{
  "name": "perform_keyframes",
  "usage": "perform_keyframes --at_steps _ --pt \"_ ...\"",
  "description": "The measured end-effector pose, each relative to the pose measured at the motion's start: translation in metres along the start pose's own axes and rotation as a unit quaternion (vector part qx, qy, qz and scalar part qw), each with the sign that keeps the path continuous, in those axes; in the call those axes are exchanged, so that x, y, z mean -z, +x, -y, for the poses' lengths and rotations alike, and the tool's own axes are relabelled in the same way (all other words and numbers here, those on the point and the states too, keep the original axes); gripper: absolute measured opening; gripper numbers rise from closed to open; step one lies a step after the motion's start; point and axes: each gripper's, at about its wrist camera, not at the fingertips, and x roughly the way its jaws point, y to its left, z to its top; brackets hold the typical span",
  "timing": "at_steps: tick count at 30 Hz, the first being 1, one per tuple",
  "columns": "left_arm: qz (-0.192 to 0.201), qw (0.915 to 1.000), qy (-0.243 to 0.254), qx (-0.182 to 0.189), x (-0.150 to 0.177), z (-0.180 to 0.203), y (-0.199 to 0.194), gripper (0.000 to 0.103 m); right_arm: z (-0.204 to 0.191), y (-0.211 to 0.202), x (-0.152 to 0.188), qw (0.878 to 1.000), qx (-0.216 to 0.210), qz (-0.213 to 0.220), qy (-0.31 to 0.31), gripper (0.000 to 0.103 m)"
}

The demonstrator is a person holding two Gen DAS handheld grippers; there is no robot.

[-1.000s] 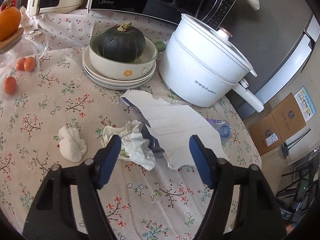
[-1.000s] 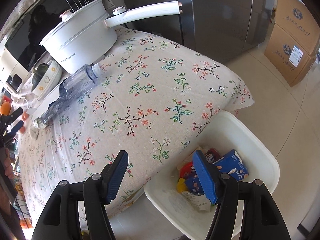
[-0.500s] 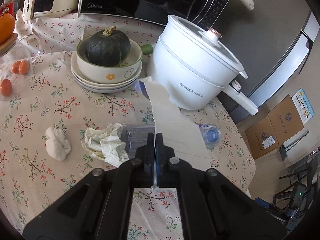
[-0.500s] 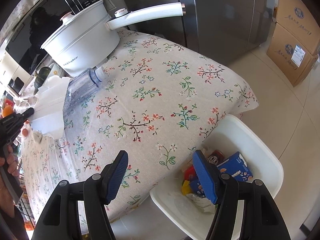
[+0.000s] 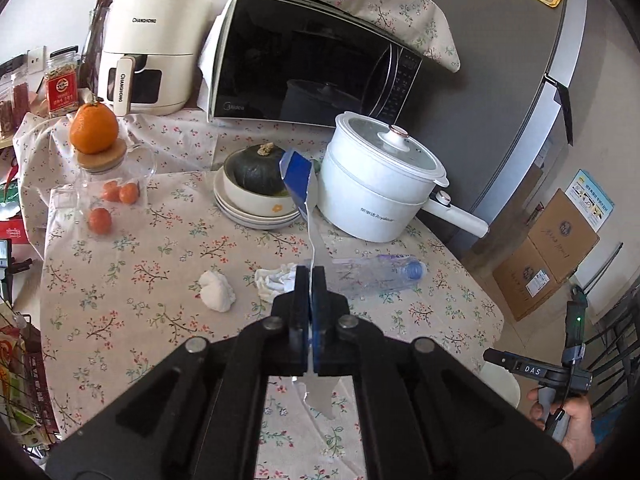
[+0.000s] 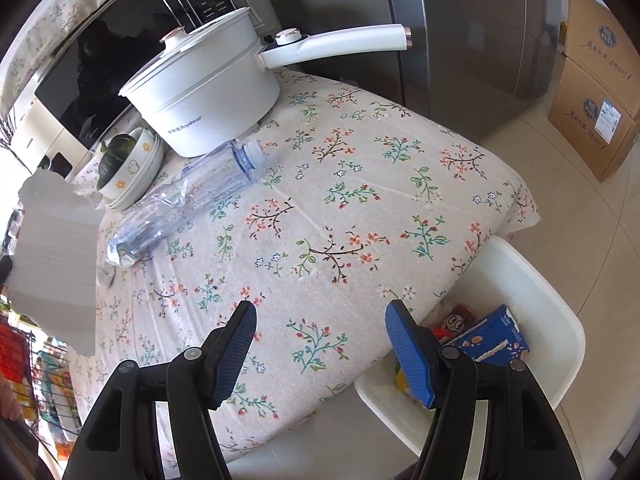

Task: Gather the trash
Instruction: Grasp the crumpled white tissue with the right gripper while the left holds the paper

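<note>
My left gripper [image 5: 311,276] is shut on a torn white sheet with a blue printed side [image 5: 298,178]. The sheet hangs edge-on above the floral tablecloth [image 5: 140,248] and shows as a white sheet [image 6: 52,256] at the left of the right wrist view. Below it on the table lie a crumpled paper [image 5: 272,278], a white tissue wad [image 5: 216,290] and an empty clear plastic bottle [image 5: 380,274], the same bottle [image 6: 188,204] in the right wrist view. My right gripper [image 6: 320,344] stands open and empty over the table's near edge, beside a white bin [image 6: 560,320] that holds a blue carton [image 6: 492,340] and other wrappers.
A white electric pot [image 5: 380,188] with a long handle and a stack of bowls holding a dark squash [image 5: 256,172] stand behind the trash. A microwave [image 5: 304,64], an air fryer [image 5: 148,48] and a glass jar topped by an orange [image 5: 94,128] line the back. Cardboard boxes [image 5: 548,252] sit on the floor.
The left gripper closed on the torn sheet and lifted it off the table, pulling up and back. The right gripper shifted a little over the table edge and stayed open.
</note>
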Motion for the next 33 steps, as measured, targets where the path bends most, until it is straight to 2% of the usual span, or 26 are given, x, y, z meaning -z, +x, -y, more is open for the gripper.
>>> perform_keyframes --at_steps 4,7,10,14,19,22,26,31,33 --pt "-0.003 0.9993 -0.020 -0.032 0.015 -0.040 -0.012 0.001 -0.038 0.006 0.004 1.000 -0.009 0.000 -0.020 0.068" --pt "-0.027 0.9975 -0.038 -0.054 0.023 -0.072 -0.011 0.001 -0.074 0.015 0.006 0.999 -0.023 -0.009 -0.035 0.068" --pt "-0.029 0.9954 -0.063 -0.066 0.023 -0.102 -0.018 0.001 -0.117 0.027 0.006 0.998 -0.043 -0.019 -0.052 0.068" --pt "-0.023 0.9934 -0.066 -0.091 0.026 -0.126 -0.026 0.001 -0.176 0.053 -0.002 0.995 -0.063 -0.031 -0.066 0.068" --pt "-0.016 0.9913 -0.071 -0.110 0.029 -0.143 -0.034 0.001 -0.235 0.099 -0.014 0.995 -0.083 -0.041 -0.034 0.068" --pt "-0.019 0.9907 -0.083 -0.106 0.029 -0.152 -0.033 0.001 -0.255 0.126 -0.020 0.996 -0.077 -0.040 0.002 0.067" --pt "-0.024 0.9906 -0.095 -0.095 0.028 -0.158 -0.030 0.001 -0.263 0.155 -0.026 0.996 -0.063 -0.035 0.057 0.064" --pt "-0.030 0.9912 -0.091 -0.092 0.026 -0.157 -0.024 0.001 -0.266 0.171 -0.032 0.995 -0.051 -0.029 0.075 0.064" --pt "-0.030 0.9911 -0.094 -0.089 0.025 -0.157 -0.022 0.001 -0.265 0.173 -0.035 0.995 -0.056 -0.025 0.078 0.059"
